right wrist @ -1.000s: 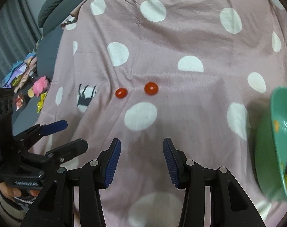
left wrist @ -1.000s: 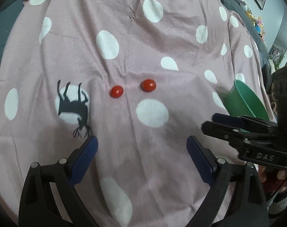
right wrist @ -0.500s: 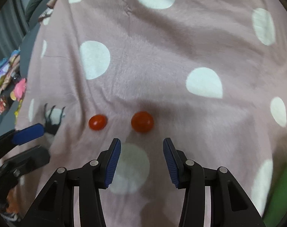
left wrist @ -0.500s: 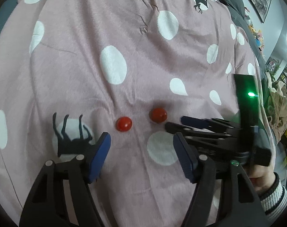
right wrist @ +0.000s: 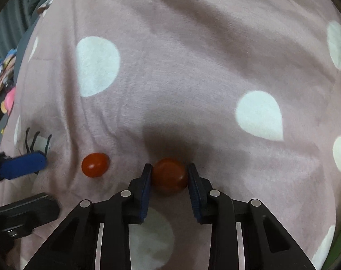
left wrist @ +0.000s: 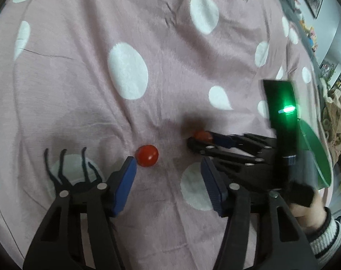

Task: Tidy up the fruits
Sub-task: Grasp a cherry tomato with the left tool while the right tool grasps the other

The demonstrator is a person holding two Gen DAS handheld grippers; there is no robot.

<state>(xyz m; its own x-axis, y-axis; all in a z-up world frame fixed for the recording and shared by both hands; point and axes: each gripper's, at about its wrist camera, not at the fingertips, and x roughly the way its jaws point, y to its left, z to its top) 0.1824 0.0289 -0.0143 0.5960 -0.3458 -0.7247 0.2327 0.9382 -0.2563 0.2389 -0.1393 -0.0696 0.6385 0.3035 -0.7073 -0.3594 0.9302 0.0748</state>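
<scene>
On the pink spotted blanket [right wrist: 192, 72] we have two small red tomatoes lying side by side. Our right gripper [right wrist: 169, 175] has its blue pads [right wrist: 146, 184] pressed against both sides of the right tomato [right wrist: 169, 174], which sits low on the cloth between them; we are pinching it. A dark shadow spreads on the fabric just beyond it. From the left wrist view we see this same gripper [left wrist: 198, 139] reaching in from the right, with only a bit of the tomato [left wrist: 201, 135] showing at its tip. Behind it a black unit [left wrist: 281, 112] glows with a green light, and a hand [left wrist: 309, 211] in a striped cuff holds the handle.

Our left gripper [left wrist: 168, 168] is closing, but its pads are apart and do not press on anything. The left tomato [left wrist: 147, 155] lies on the blanket just ahead of its fingertips, close to the tip of the left pad [left wrist: 125, 184]; we cannot tell whether that pad touches it. From the right wrist view we see this tomato [right wrist: 95, 164] just beside the pinched one, with a blue pad [right wrist: 23, 164] of the left gripper a little further left.

At the right edge of the left wrist view a green bowl [left wrist: 316, 153] stands beyond the right gripper, well apart from both tomatoes. A black deer print [left wrist: 64, 171] marks the blanket near our left gripper.
</scene>
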